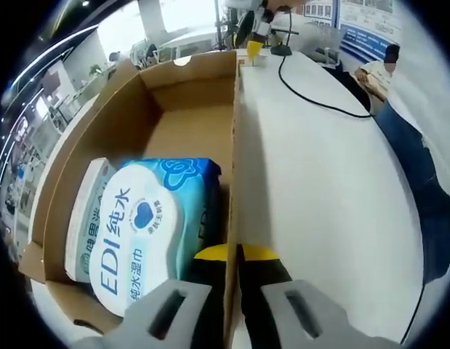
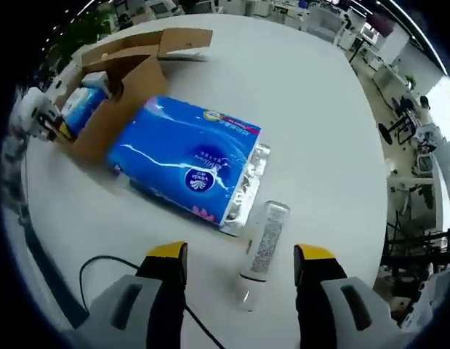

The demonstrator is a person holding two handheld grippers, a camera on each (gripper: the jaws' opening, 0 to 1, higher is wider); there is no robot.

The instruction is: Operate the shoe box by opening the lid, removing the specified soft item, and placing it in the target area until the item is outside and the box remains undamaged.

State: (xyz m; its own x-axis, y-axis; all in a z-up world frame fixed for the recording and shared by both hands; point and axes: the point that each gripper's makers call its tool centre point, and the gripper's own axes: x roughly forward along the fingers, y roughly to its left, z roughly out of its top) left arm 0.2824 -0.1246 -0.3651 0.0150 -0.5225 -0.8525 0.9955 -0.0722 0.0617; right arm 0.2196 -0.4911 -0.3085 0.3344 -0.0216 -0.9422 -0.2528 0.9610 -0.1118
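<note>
We find the left gripper (image 1: 230, 287) pinched on the right-hand wall of the open shoe box (image 1: 234, 182), one jaw inside the cardboard and one outside, the thin panel running straight up between them. Just to the inner jaw's left, and ahead of it, lies the wet-wipes pack (image 1: 141, 225) — white and blue, flat on the box floor and touching that same wall. The risk here, as we judge it, is the grip itself: a hard squeeze or a twist of the hand could crease or tear the wall, and a pull upward could lift and tip the light box rather than steady it.

The right gripper (image 2: 239, 273) hangs above the white table (image 2: 326, 131) with its jaws wide apart and nothing between them. A small clear tube (image 2: 264, 243) lies directly ahead between the two jaws, and beyond it, up and to the left, the blue tissue pack (image 2: 188, 163) rests against the box's outer side — already out of the box. We think a reach from here could knock the tube rolling, or snag the black cable (image 2: 101, 273) curling past the left jaw.

Far to the left in this view, the left gripper's white body meets the box edge.
</note>
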